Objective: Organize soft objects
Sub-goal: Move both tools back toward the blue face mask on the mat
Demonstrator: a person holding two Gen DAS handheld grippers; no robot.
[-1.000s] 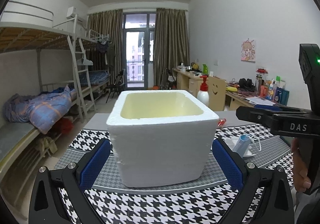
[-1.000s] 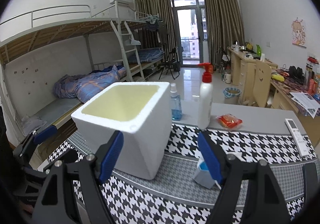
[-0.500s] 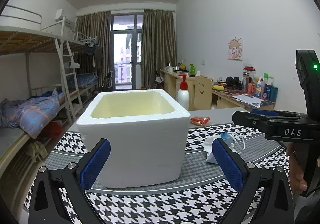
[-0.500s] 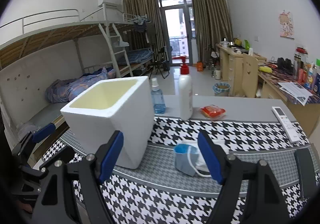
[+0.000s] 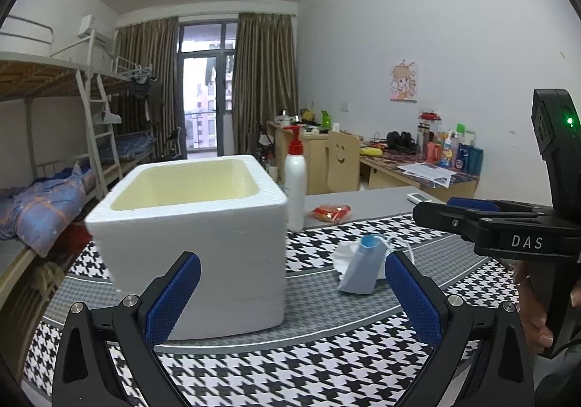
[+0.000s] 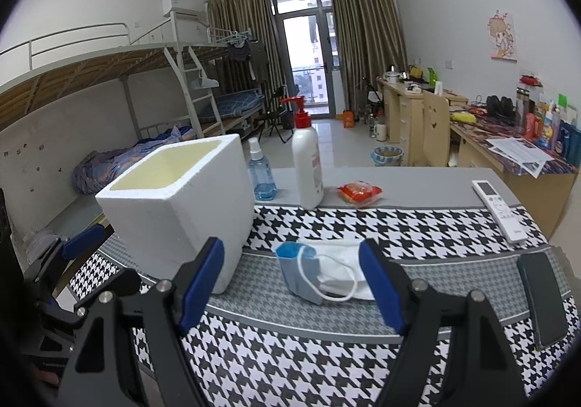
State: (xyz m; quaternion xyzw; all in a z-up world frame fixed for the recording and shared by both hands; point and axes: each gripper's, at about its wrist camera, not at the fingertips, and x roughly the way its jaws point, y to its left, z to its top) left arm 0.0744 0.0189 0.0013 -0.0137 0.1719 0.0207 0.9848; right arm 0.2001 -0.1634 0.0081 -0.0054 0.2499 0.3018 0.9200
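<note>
A white foam box (image 5: 196, 243) with a cream inside stands open-topped on the houndstooth cloth; the right wrist view has the box (image 6: 181, 203) at the left. To its right lie a folded blue face mask (image 6: 294, 272) and a white face mask (image 6: 337, 272) with ear loops, also in the left wrist view as face masks (image 5: 363, 265). My left gripper (image 5: 290, 272) is open and empty, short of the box's near right corner. My right gripper (image 6: 290, 254) is open and empty, just short of the masks, which show between its fingers.
Behind the box stand a white pump bottle (image 6: 307, 163) and a blue spray bottle (image 6: 261, 170). A red snack packet (image 6: 359, 190) lies beside them. A white remote (image 6: 499, 209) and a black phone (image 6: 544, 301) lie at the right. A hand (image 5: 537, 301) holds the right gripper's handle.
Both grippers have swung to the right: the box has slid left in both views and the masks now sit between the right gripper's fingers. Both grippers have stayed open.
</note>
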